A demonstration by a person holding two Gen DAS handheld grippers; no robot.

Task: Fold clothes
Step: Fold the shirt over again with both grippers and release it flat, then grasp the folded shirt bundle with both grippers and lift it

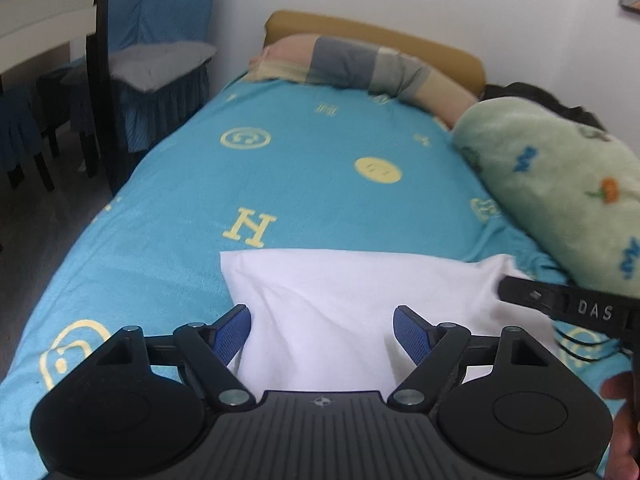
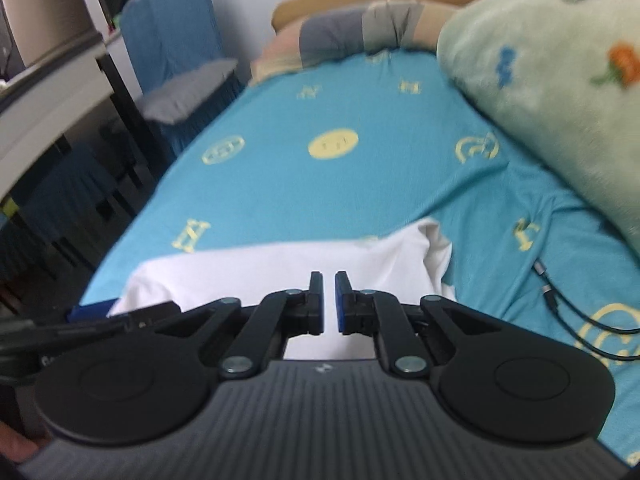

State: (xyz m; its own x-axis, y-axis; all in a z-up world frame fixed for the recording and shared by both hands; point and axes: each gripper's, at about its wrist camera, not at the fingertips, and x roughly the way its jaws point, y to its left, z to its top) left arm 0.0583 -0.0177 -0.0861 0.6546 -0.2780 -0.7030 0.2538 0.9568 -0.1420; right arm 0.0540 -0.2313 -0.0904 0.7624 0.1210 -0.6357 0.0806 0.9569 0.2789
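A white garment (image 1: 320,296) lies flat on the turquoise bedsheet (image 1: 280,168), near the bed's near end. My left gripper (image 1: 322,320) hovers over the garment's near edge, open, its blue pads (image 1: 236,332) wide apart with only cloth below them. My right gripper (image 2: 329,300) is over the garment (image 2: 280,264), its jaws drawn together to a thin slit with nothing seen between them. In the left wrist view the right gripper's black finger (image 1: 560,300) reaches over the garment's right corner. A bunched fold (image 2: 432,252) rises at that corner.
A green fleece blanket (image 1: 560,184) is piled along the bed's right side. A striped pillow (image 1: 360,64) lies against the tan headboard (image 1: 400,36). A black cable (image 2: 576,320) trails on the sheet at the right. Left of the bed stand a blue-covered chair (image 1: 160,60) and a desk (image 1: 40,32).
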